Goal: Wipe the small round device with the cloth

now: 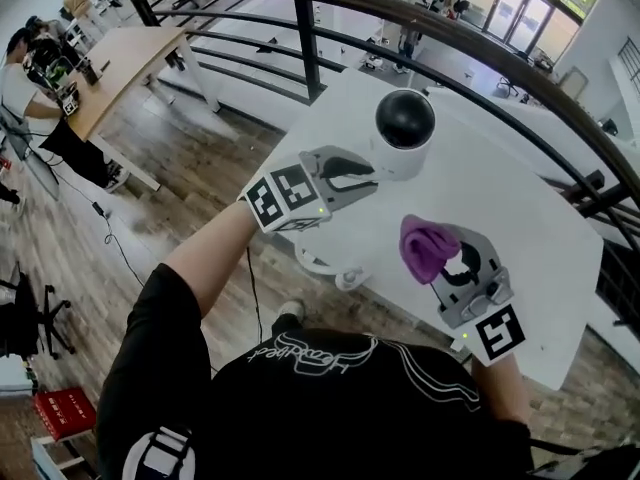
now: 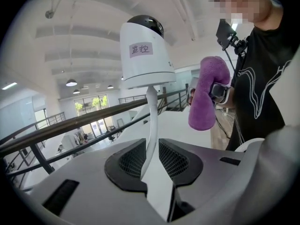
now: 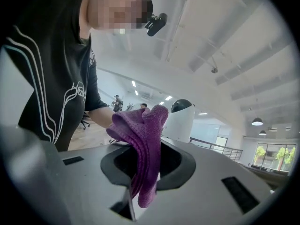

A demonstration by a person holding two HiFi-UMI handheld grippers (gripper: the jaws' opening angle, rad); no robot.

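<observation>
With the left gripper [image 2: 151, 158] clamped on the thin stem [image 2: 151, 118] of the small white black-domed round device [image 1: 405, 128] above the white table [image 1: 525, 218], we should press the purple microfibre cloth [image 1: 428, 248], pinched in the right gripper [image 3: 145, 158] nearby, lightly over the dome.

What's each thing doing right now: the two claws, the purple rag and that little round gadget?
small round device: upright, black dome on top, untouched by the cloth.
cloth: bunched, hanging apart from the device.
left gripper: shut on the device's thin white stalk.
right gripper: shut on the cloth.
</observation>
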